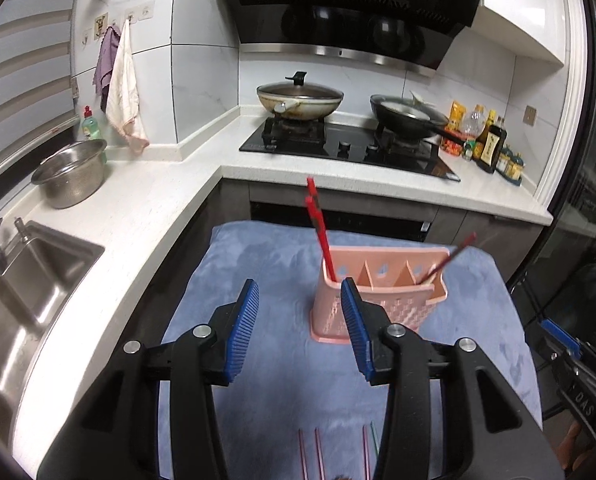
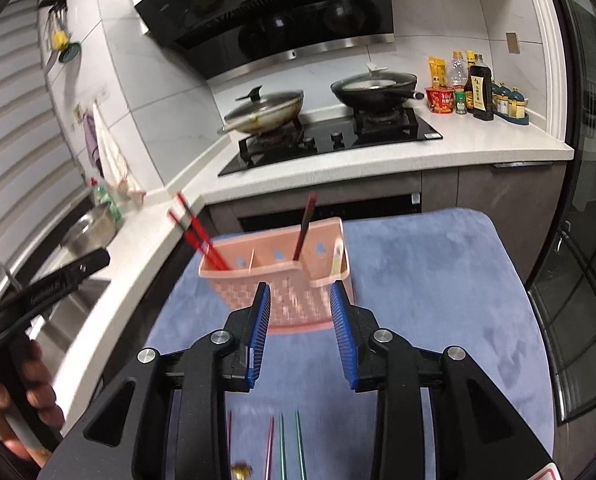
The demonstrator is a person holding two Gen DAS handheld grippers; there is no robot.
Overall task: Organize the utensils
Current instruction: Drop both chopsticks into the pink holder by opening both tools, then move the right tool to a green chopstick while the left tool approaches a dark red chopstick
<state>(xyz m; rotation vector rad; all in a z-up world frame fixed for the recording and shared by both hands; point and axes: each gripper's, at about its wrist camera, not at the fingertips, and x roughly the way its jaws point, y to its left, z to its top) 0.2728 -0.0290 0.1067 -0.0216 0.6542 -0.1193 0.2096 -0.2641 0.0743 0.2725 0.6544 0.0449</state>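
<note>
Left wrist view: left hand-held gripper [image 1: 299,300] spread wide, empty, just before pink utensil holder [image 1: 371,312] on blue cloth [image 1: 258,264]. Red chopsticks [image 1: 317,228] upright in holder's left compartment; dark chopstick [image 1: 451,258] leaning from its right one. Right wrist view: right hand-held gripper [image 2: 299,300] likewise apart, empty, near holder. Loose chopsticks [image 2: 286,448] flat on cloth, nearer camera than holder.
</note>
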